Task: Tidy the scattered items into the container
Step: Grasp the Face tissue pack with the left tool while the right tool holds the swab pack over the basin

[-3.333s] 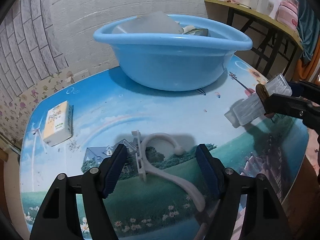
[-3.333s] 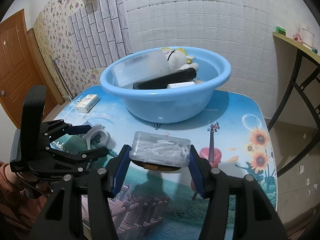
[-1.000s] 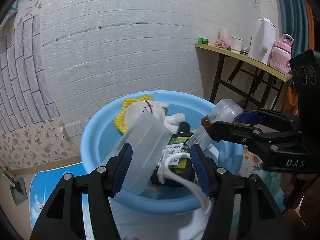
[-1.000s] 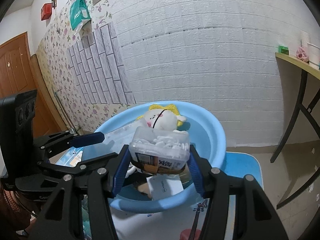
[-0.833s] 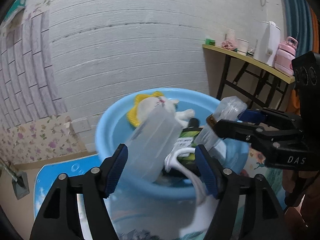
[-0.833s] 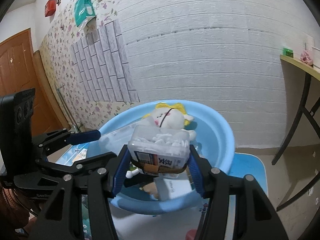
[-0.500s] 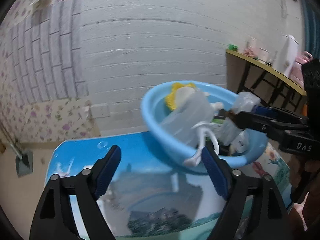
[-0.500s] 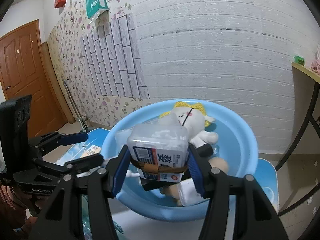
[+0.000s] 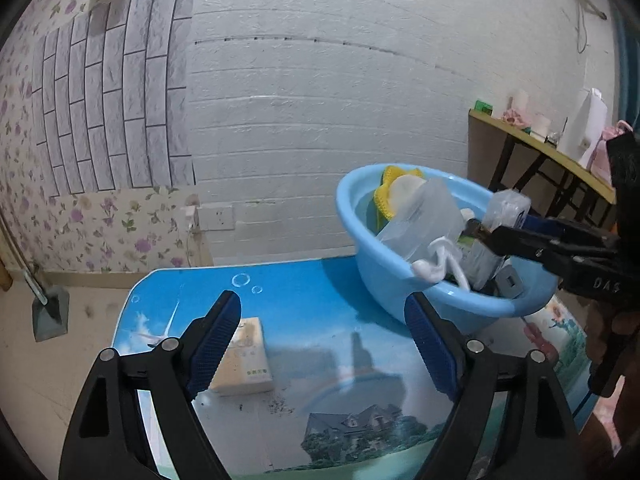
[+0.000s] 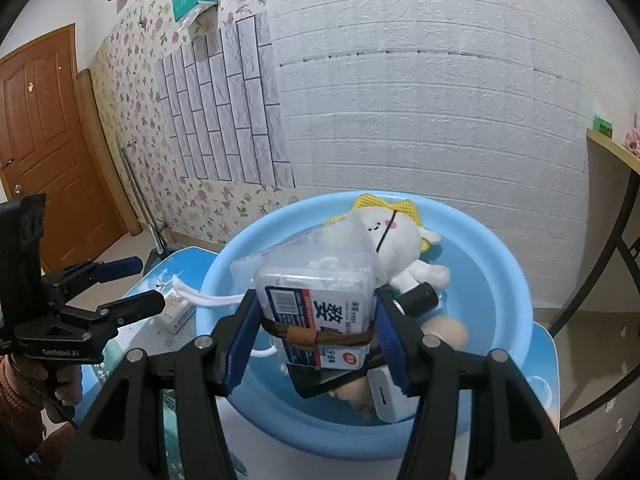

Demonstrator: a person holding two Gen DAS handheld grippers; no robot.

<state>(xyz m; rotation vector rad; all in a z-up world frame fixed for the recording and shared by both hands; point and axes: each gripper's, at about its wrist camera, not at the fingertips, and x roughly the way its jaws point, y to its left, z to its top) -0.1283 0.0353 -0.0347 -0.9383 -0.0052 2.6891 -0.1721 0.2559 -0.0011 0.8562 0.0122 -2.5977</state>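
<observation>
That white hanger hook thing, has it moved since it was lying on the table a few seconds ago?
Yes. The white hanger has gone from the table into the blue basin, draped over its near rim. The left tool is open and empty.

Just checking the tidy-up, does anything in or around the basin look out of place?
The white hanger is not fully in the blue basin: it lies across the rim with one end poking out over the table.

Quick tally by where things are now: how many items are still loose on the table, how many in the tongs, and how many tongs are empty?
Loose on table: 1, carton
Held in tongs: 1, swab box in right tongs, over the basin
Empty tongs: 1, left tongs
Total: 3
</observation>
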